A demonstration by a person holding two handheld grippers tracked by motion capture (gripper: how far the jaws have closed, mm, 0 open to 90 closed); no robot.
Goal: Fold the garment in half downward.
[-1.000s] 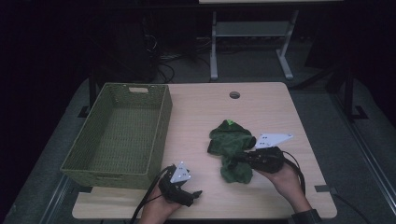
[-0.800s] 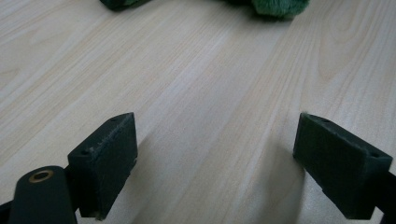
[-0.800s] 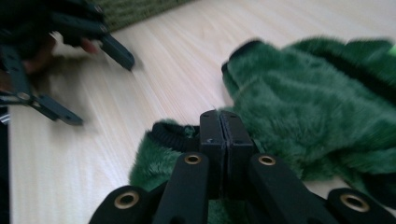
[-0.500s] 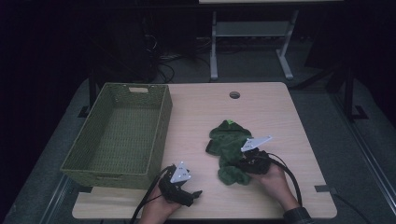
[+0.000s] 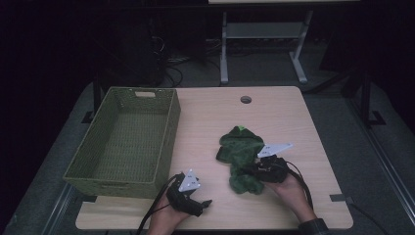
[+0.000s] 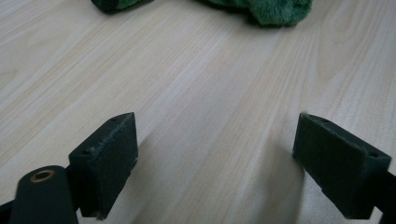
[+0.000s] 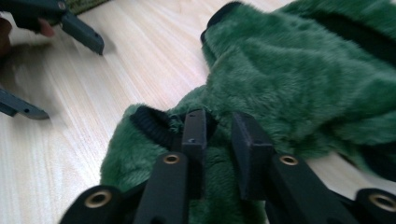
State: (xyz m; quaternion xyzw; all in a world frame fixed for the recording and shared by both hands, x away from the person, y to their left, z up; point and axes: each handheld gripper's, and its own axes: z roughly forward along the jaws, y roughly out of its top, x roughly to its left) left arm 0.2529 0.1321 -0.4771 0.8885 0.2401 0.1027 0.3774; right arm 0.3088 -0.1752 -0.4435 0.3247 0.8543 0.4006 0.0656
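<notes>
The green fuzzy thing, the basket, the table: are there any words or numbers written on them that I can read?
None: no words, numbers, labels or signs can be read.
The green fuzzy garment has a small bright green patch near its top, too small to tell whether anything is written on it.
The basket and the table bear no writing.
</notes>
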